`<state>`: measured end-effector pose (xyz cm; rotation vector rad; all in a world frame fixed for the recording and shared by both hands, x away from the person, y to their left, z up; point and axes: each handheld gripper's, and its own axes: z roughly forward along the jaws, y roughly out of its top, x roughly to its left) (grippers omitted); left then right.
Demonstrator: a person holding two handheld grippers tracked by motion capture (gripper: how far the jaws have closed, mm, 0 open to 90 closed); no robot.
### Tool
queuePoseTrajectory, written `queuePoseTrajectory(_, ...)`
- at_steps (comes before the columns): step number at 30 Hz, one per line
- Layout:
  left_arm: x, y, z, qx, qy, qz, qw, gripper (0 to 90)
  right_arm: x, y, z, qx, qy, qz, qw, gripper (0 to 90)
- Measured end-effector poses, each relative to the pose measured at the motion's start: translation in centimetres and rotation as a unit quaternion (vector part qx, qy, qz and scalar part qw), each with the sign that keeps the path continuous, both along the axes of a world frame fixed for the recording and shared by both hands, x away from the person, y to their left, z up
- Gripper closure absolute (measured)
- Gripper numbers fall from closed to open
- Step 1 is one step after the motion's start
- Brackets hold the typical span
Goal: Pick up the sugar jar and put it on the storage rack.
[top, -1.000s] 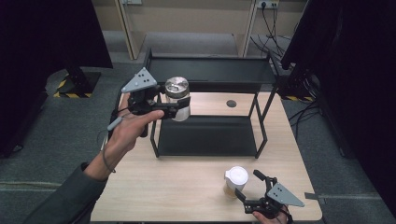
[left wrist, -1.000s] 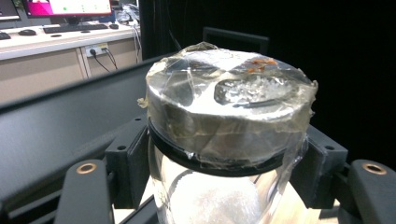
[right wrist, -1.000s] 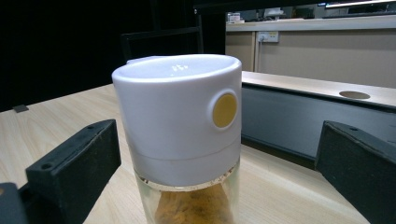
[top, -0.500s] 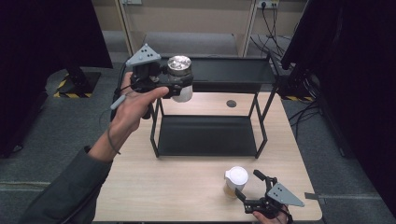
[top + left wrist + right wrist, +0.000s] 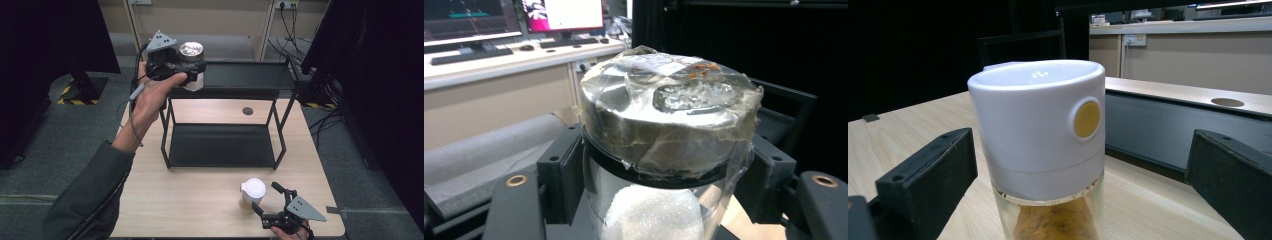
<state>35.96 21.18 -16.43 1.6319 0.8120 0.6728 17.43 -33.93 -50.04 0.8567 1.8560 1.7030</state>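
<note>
High view: the left claw (image 5: 191, 62) is raised at the left end of the black rack's (image 5: 280, 120) top shelf, with its jaws clamped on a clear jar (image 5: 192, 67) that has a silvery metal lid. The jar stands upright in the grip, level with the shelf's left edge and well off the worktop (image 5: 200, 200). The person's left hand (image 5: 152, 97) wraps the claw's body from below, the sleeve running down to the bottom left corner, and a cable hangs from the claw beside the wrist.

Left gripper view: the jar (image 5: 664, 150) sits between the two black jaws, which press on its glass just under the lid; clear film is wrapped over the lid, and something white and grainy fills the lower part.

Near the front edge of the worktop the right claw (image 5: 261, 199) lies low, jaws spread wide and pointing at a second jar (image 5: 252, 194) with a white cap. In the right gripper view that white-capped jar (image 5: 1043, 150) stands upright on the wood between the open jaws, with clear gaps on both sides, so the claw has hold of nothing. A round yellow button shows on the cap and an orange-brown filling lies below it
</note>
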Motion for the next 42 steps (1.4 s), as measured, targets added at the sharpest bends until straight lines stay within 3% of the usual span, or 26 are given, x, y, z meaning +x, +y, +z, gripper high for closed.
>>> queuePoseTrajectory(5, 0.9, -0.5, -0.2, 0.000, 0.002, 0.024, 0.9997, 31.1, 0.0, 0.0, 0.0, 0.001, 0.001, 0.001, 1.0000, 0.4)
queuePoseTrajectory(14, 2.1, -1.6, -1.0, 0.007, -0.006, 0.045, 0.9989, 31.2, 0.0, -0.1, 0.0, 0.001, -0.001, 0.003, 1.0000, 0.4)
queuePoseTrajectory(25, 3.2, -2.4, -2.1, -0.007, -0.006, 0.069, 0.9976, 31.2, 0.1, 0.0, 0.0, 0.000, -0.001, 0.005, 1.0000, 0.4)
queuePoseTrajectory(35, 3.5, -2.5, -2.8, -0.002, -0.009, 0.075, 0.9971, 31.1, 0.1, 0.0, 0.0, -0.001, -0.001, 0.007, 1.0000, 0.4)
queuePoseTrajectory(42, 3.4, -2.4, -3.0, -0.013, -0.005, 0.080, 0.9967, 30.7, 0.1, 0.0, 0.0, -0.001, 0.001, 0.008, 1.0000, 0.4)
